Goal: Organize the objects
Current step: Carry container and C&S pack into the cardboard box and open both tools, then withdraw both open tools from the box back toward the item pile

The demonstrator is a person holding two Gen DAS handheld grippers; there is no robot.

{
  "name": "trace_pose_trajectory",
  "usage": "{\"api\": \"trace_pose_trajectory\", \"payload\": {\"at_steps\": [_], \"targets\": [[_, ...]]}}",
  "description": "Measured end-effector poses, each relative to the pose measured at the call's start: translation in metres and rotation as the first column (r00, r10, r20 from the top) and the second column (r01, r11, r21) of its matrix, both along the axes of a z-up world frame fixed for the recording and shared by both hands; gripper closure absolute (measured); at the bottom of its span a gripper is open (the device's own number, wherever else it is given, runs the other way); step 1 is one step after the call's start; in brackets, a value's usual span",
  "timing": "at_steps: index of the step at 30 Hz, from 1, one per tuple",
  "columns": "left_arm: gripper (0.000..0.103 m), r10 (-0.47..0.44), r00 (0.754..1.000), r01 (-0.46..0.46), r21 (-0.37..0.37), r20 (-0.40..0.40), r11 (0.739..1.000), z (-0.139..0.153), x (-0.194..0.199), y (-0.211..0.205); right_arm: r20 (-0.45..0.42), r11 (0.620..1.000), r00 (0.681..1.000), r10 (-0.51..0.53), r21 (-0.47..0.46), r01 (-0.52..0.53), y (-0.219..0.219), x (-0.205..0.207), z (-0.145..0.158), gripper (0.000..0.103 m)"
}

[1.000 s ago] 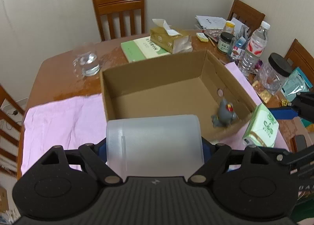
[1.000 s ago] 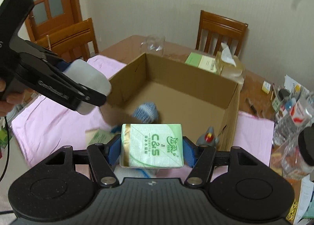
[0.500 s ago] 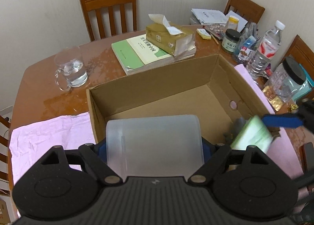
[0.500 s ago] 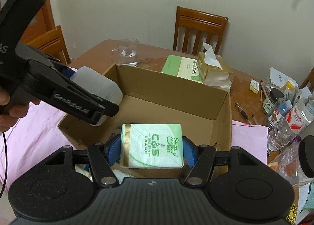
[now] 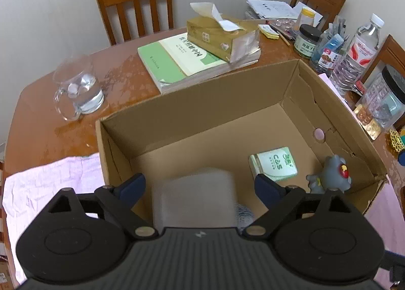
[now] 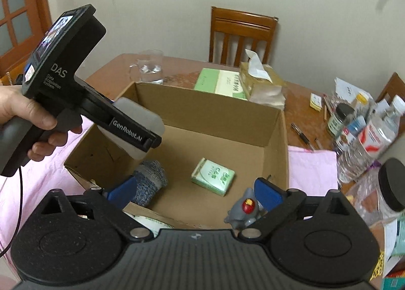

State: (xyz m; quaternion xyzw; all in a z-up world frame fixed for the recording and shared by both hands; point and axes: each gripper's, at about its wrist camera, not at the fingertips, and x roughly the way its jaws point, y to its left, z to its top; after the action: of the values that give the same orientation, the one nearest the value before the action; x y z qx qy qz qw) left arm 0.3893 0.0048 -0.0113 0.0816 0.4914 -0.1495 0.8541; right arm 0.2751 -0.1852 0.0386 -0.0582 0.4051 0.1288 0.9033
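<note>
An open cardboard box (image 5: pixel 220 92) (image 6: pixel 276 135) stands on the wooden table. A green tissue pack (image 5: pixel 274 163) (image 6: pixel 214 175) lies on its floor. A grey toy figure (image 5: pixel 331 176) (image 6: pixel 244 210) and a blue-grey knitted thing (image 6: pixel 149 181) are in the box too. My left gripper (image 5: pixel 200 186) is open above the box's near left part; a translucent white plastic container (image 5: pixel 195 197) (image 6: pixel 136 123) sits blurred between its spread fingers, free of the pads. My right gripper (image 6: pixel 195 190) is open and empty above the box's near edge.
A glass mug of water (image 5: pixel 76 87), a green book (image 5: pixel 177 62) with a tissue box (image 5: pixel 220 34) on it stand behind the box. Jars, bottles and papers (image 5: pixel 341 44) crowd the right side. Pink cloth (image 5: pixel 48 188) lies under the box. Chairs surround the table.
My right gripper opened and the tissue pack dropped onto the box floor. My left gripper moved over the box and opened, releasing the white container.
</note>
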Motion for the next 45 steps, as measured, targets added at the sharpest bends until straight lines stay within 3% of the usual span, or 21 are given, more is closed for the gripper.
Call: {"api": "trace_pose_trajectory", "payload": {"at_steps": [13,24,36,45], "targets": [[0.008,0.004,0.997,-0.006,0.025,0.072,1.0,0.017,-0.018,0.002,-0.004,0.998,0.998,-0.061,-0.021,0.061,-0.025,-0.014,-0.008,0.0],[0.007,0.071,0.986,-0.072,0.003,0.151,0.997,0.039,-0.067,0.012,0.0,0.996,0.997,-0.081,-0.048,0.081,-0.041,-0.042,-0.023,0.0],[0.006,0.135,0.978,-0.137,0.002,0.162,0.991,0.016,-0.141,-0.001,-0.066,0.994,0.992,-0.107,-0.032,0.106,-0.057,-0.082,-0.056,0.0],[0.006,0.203,0.97,-0.198,-0.053,0.132,0.979,-0.004,-0.192,-0.011,-0.091,0.992,0.99,-0.108,-0.07,0.102,-0.065,-0.112,-0.076,0.0]]}}
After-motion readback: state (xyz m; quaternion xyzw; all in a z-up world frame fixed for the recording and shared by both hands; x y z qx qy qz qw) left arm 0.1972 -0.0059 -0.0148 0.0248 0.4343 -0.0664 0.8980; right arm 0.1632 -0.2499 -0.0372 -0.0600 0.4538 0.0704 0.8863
